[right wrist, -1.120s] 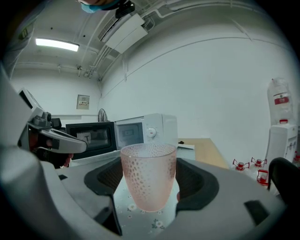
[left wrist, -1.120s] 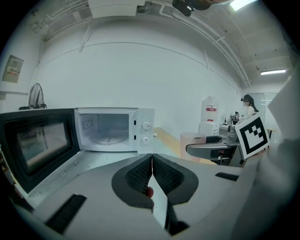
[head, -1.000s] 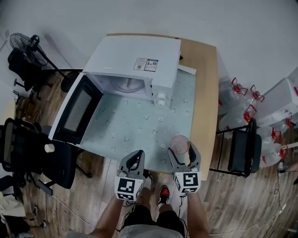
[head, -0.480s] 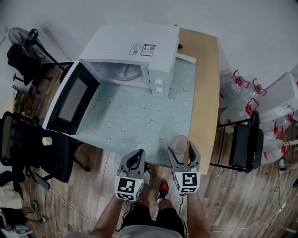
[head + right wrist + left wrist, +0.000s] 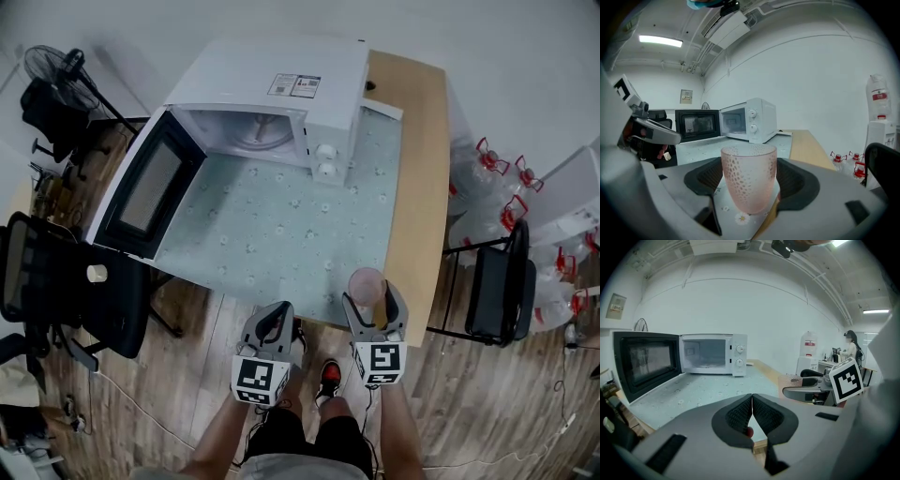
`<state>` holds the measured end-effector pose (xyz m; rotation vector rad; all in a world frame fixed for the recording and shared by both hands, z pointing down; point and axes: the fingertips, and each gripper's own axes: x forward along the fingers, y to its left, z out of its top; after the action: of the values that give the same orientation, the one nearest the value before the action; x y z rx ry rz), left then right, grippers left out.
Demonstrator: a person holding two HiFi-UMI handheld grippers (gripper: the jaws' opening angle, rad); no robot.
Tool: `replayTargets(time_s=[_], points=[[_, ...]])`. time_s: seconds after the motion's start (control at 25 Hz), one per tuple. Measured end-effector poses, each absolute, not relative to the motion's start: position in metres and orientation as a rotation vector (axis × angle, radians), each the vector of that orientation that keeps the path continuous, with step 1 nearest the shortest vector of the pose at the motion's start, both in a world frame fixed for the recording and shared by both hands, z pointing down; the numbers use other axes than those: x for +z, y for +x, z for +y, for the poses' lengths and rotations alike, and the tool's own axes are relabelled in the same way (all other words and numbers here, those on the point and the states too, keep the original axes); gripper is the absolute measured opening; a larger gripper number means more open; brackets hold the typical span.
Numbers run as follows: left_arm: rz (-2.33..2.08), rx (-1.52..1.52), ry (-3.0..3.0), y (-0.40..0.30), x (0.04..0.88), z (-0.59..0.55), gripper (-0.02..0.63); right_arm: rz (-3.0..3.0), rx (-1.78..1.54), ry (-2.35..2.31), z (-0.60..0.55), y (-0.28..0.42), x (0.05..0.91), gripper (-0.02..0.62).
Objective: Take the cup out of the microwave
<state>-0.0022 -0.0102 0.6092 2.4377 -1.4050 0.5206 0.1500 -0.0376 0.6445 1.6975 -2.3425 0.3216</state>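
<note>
Right gripper (image 5: 375, 307) is clamping the pink cup (image 5: 748, 176) at the table's (image 5: 419, 187) near right edge, well clear of the open microwave (image 5: 272, 94) (base possibly touching the table, hard to tell). Left gripper (image 5: 752, 414) is idling, jaws together, empty. Extraction is looking done; next move calls for setting down and releasing.

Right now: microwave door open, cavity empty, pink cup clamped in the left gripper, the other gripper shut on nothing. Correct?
Wrong side: the pink cup is clamped in the right gripper, as the right gripper view shows. The left gripper is the one shut on nothing. The microwave door is open and the cavity empty, as stated.
</note>
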Motion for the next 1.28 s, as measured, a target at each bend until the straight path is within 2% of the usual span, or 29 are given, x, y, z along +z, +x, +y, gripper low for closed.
replayTargets(time_s=[0.76, 1.28], points=[[-1.454, 0.504, 2.436, -0.006, 0.600, 0.015, 0.025, -2.358, 0.289, 1.678, -0.022, 0.154, 0.635, 0.360], [-1.535, 0.425, 2.485, -0.007, 0.534, 0.027, 0.025, -2.414, 0.209, 1.727, -0.009, 0.160, 0.565, 0.359]])
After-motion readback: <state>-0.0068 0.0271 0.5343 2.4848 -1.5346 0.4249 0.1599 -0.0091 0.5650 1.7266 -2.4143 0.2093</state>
